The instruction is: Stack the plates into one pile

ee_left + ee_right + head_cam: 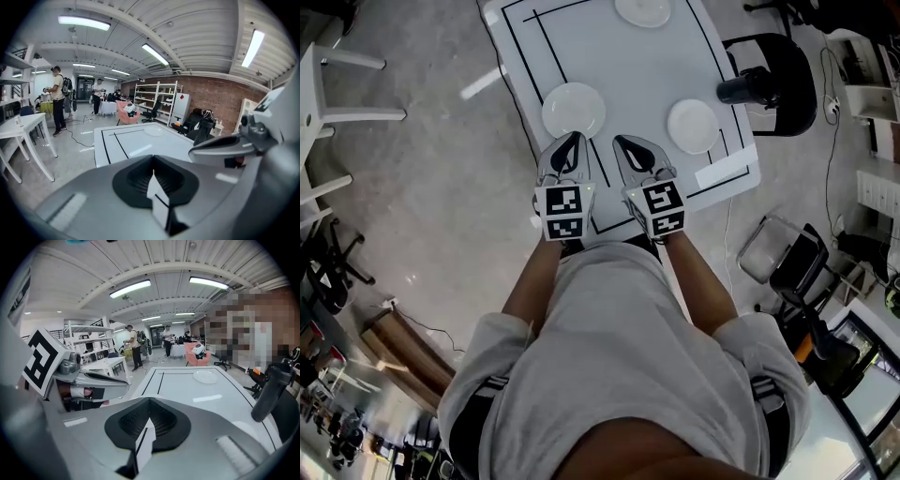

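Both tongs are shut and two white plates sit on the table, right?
No, three white plates, not two. The head view shows a near-left plate, a near-right plate and a far plate, all apart on the table. The left tongs and right tongs are shut, as you said.

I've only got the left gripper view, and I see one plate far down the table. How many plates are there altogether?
Observer: Three in the head view: the far plate, a near-left plate and a near-right plate, none stacked.
Operator: Where's my left claw relative to them?
Observer: The left claw points at the near-left plate's closest rim; contact is unclear.
Operator: And the right claw?
Observer: The right gripper view shows the right claw shut and empty; from above it aims between the two near plates.
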A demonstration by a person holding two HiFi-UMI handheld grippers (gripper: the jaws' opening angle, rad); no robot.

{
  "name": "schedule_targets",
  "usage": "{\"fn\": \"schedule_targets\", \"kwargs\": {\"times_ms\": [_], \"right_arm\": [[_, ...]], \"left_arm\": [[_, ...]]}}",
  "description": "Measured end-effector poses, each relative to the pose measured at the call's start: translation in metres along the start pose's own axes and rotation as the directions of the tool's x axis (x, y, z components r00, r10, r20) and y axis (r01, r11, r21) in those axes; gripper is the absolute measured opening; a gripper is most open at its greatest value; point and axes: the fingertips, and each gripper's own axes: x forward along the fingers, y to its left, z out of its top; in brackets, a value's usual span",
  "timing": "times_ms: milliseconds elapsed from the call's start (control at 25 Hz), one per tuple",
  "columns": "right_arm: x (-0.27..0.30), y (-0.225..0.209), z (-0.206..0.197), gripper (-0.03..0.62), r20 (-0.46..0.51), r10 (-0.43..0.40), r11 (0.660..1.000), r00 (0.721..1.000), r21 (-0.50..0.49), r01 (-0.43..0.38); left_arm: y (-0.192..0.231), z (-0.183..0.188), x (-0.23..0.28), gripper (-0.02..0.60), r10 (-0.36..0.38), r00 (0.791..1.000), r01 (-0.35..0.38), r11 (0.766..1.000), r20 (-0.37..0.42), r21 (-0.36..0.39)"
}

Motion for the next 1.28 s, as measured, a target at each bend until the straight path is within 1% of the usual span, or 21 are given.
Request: {"fn": "schedule_targets", "kwargs": {"times_ms": [80,240,440,520,600,680,760,880,1040,1080,1160,1280], "right_arm": [[0.017,-0.006,-0.001,0.001,-0.015,0.019,1.0,1.0,-0.003,-0.019],[0.045,-0.012,-0.005,0.002,-0.052,0.054,0.998,0.997,-0.01,-0.054],[0.071,-0.023,-0.019,0.002,-0.094,0.066,0.998,0.993,0.017,-0.064],[0.078,-0.028,-0.025,0.002,-0.114,0.068,0.998,0.991,0.028,-0.065],[0.087,-0.032,-0.032,0.002,-0.139,0.072,0.997,0.988,0.037,-0.067],[0.093,-0.036,-0.038,0.002,-0.163,0.07,0.997,0.984,0.04,-0.065],[0.099,-0.038,-0.039,0.002,-0.175,0.066,0.997,0.982,0.039,-0.06],[0.107,-0.04,-0.035,0.003,-0.184,0.062,0.998,0.981,0.039,-0.055],[0.116,-0.044,-0.035,0.008,-0.202,0.051,0.998,0.978,0.038,-0.044],[0.119,-0.046,-0.036,0.024,-0.207,0.046,0.999,0.977,0.037,-0.04],[0.123,-0.05,-0.039,0.03,-0.222,0.04,0.999,0.974,0.037,-0.032],[0.13,-0.053,-0.047,0.071,-0.251,0.049,0.998,0.967,0.045,-0.039]], "left_arm": [[0.008,-0.002,0.011,0.003,0.008,1.0,-0.008,1.0,-0.015,-0.002],[0.021,-0.014,0.028,0.002,0.031,0.997,-0.031,1.0,-0.072,0.001],[0.032,-0.027,0.049,0.002,0.043,0.992,-0.042,0.999,-0.122,0.008],[0.036,-0.028,0.055,0.003,0.036,0.991,-0.036,0.999,-0.129,0.0],[0.038,-0.03,0.061,0.002,0.014,0.99,-0.016,1.0,-0.141,-0.015],[0.04,-0.035,0.066,0.003,0.001,0.985,-0.003,1.0,-0.173,-0.012],[0.046,-0.041,0.07,0.002,0.008,0.978,-0.007,1.0,-0.208,0.003],[0.059,-0.043,0.075,0.003,0.034,0.97,-0.034,0.999,-0.24,0.001],[0.077,-0.04,0.08,0.003,0.076,0.966,-0.082,0.997,-0.248,-0.014],[0.082,-0.04,0.082,0.003,0.087,0.963,-0.095,0.995,-0.254,-0.019],[0.091,-0.043,0.086,0.003,0.102,0.956,-0.113,0.993,-0.275,-0.025],[0.101,-0.049,0.092,0.003,0.118,0.947,-0.131,0.991,-0.3,-0.026]]}}
